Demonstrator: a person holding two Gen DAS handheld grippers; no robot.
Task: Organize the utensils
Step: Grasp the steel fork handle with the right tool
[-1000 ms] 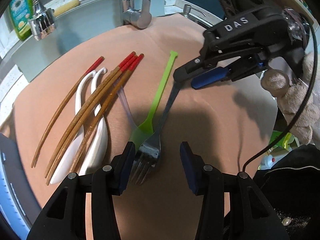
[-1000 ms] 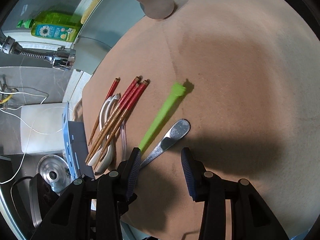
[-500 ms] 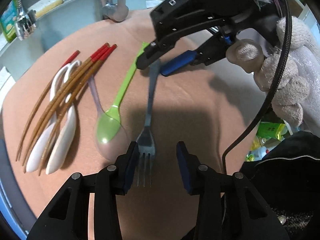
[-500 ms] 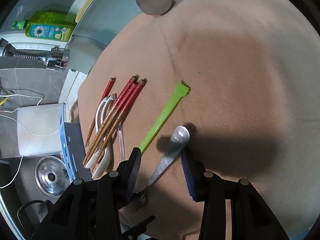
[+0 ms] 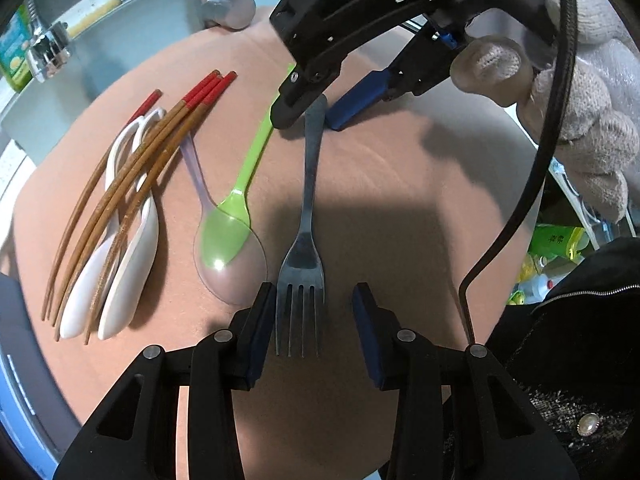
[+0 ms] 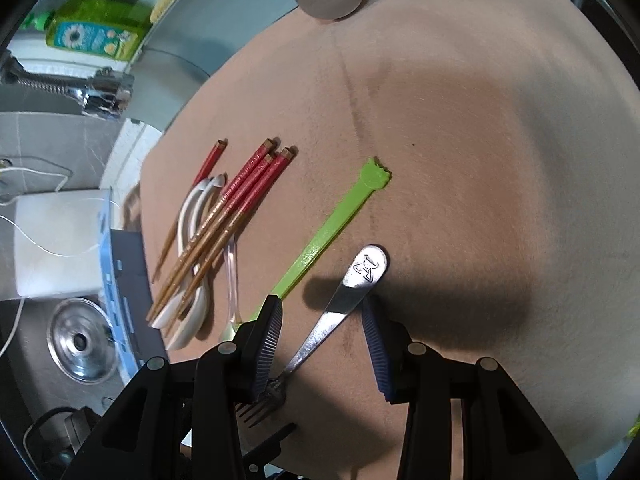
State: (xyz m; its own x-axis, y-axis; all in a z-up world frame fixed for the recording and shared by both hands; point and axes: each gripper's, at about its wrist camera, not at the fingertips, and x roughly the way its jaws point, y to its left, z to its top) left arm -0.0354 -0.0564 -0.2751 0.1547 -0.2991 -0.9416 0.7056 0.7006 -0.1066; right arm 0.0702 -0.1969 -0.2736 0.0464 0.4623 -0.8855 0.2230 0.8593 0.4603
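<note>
**A:** What are the left gripper (image 5: pixel 314 308)'s fingers (image 5: pixel 260 320) doing?

**B:** They stand apart and grasp nothing. The ribbed dark-blue pads sit on either side of the fork (image 5: pixel 308 184)'s four tines. One pad is just beside the outer tine, the other clear of it.

**A:** And the right gripper (image 6: pixel 320 308)?

**B:** It is also spread, around the other end of the same fork. The flat, rounded handle tip carries a stamped mark and lies close against one pad, well off the other. I cannot tell whether the tip rests on the surface or sits slightly raised.

**A:** So where is the fork?

**B:** It lies stretched between the two grippers on the tabletop (image 5: pixel 400 200), which has a matte, peach-coloured, felt-like cover. The fork is dull grey metal, slim at the neck.

**A:** What is beside it?

**B:** A glossy green plastic spoon (image 5: pixel 244 184), its bowl nested in a clear plastic spoon (image 5: pixel 236 280). Further out, brown wooden chopsticks (image 5: pixel 148 160) with red ends lie across two smooth white spoons (image 5: pixel 132 248).

**A:** Beyond that?

**B:** A knitted beige glove on the hand (image 5: pixel 580 120) that holds the right gripper. There is also a chrome faucet (image 5: pixel 224 0) and a green dish-soap bottle (image 6: pixel 92 32).
</note>
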